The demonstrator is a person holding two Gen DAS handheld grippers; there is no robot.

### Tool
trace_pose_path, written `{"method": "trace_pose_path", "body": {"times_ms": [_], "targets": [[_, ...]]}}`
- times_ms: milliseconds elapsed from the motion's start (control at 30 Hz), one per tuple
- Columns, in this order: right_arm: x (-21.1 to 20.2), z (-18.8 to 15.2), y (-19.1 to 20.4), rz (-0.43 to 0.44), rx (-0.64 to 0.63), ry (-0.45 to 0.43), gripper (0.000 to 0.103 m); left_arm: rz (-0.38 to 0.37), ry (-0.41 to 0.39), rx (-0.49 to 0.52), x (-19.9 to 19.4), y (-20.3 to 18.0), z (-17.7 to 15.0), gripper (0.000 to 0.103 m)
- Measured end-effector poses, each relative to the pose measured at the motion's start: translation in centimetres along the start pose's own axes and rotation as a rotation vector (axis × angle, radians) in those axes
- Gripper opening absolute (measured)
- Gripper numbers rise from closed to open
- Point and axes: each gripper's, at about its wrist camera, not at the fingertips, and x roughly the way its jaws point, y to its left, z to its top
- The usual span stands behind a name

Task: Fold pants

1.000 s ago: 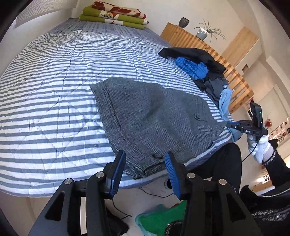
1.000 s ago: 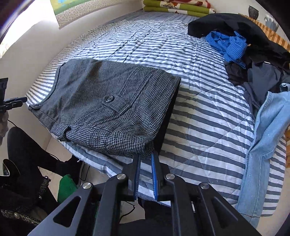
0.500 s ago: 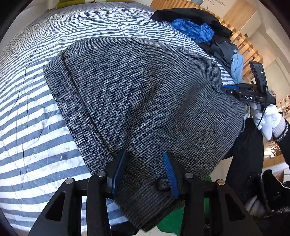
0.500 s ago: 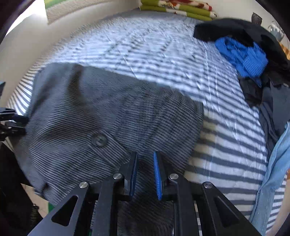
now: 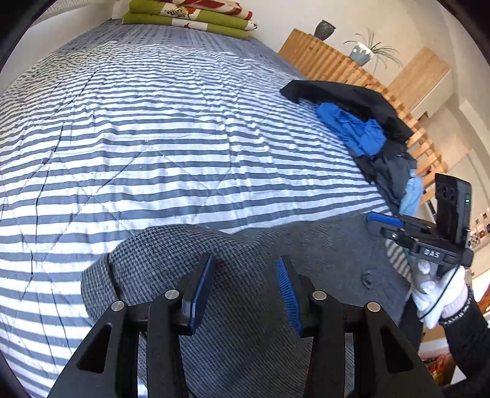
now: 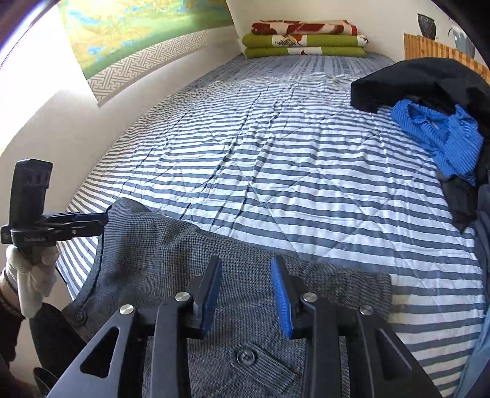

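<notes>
Both tongs, left (image 5: pixel 245 286) and right (image 6: pixel 246 294), hover gaping and empty above folded pants (image 6: pixel 171 254), whose long axis runs left-right at bed's (image 6: pixel 275 153) near edge.

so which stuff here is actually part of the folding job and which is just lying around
In the job:
grey pants
left gripper, open over the pants
right gripper, open over the pants

Lying about:
clothes pile at the bed's right side
folded blankets at the head of the bed
vase and plant

striped bed (image 6: pixel 275 159), slatted wooden headboard (image 5: pixel 343 65), white walls (image 6: pixel 46 128)
</notes>
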Motion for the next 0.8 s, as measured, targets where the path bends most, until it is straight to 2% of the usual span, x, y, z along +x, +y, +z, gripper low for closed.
{"method": "trace_pose_path", "body": {"times_ms": [67, 167, 300, 367, 500, 633, 700, 800], "targets": [[2.1, 0.4, -0.4, 0.008, 0.027, 0.046, 0.030, 0.095, 0.033, 0.015, 2.7, 0.8, 0.1, 0.046], [4.8, -0.6, -2.2, -0.098, 0.020, 0.099, 0.028, 0.095, 0.038, 0.011, 4.0, 3.1, -0.9, 0.039], [4.1, -1.0, -4.1, -0.060, 0.090, 0.103, 0.025, 0.152, -0.005, -0.002, 1.7, 2.8, -0.5, 0.036], [2.3, -0.8, -3.4, -0.072, 0.077, 0.079, 0.028, 0.114, -0.024, 0.043, -0.6, 0.9, -1.3, 0.036], [-1.6, -2.6, -0.7, 0.035, 0.001, 0.089, 0.028, -0.015, 0.005, 0.146, -3.4, -4.7, -5.2, 0.037], [-2.9, -7.1, 2.0, 0.075, -0.073, 0.151, 0.028, -0.121, 0.096, 0.212, -2.0, -9.5, -10.2, 0.038], [-2.8, -9.3, 3.0, 0.066, -0.104, 0.179, 0.028, -0.129, 0.149, 0.267, -0.3, -11.3, -12.6, 0.038], [-1.7, -12.1, 3.4, -0.003, -0.155, 0.206, 0.028, -0.060, 0.234, 0.306, 2.7, -12.1, -15.4, 0.038]]}}
